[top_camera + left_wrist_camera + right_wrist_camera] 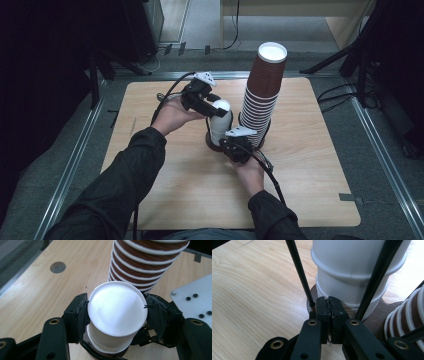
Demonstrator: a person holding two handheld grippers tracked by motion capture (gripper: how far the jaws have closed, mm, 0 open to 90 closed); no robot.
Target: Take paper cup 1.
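A short stack of upturned white cups (220, 120) stands on a brown holder base (213, 145) near the table's middle. My left gripper (214, 107) is shut on the top white cup (116, 312), its fingers (79, 312) pressing both sides just under the cup's bottom. My right gripper (232, 145) is low at the front of the base. In the right gripper view its jaws (328, 303) are pressed together against the base's rim (311, 295), below the white cups (352, 272) and between two black rods (299, 270).
A tall stack of brown cups (263, 90) leans right beside the white ones (147, 262) (409, 312). The wooden table (170, 195) has a round hole (58, 267) and open room to the left and front. Cables trail from both grippers.
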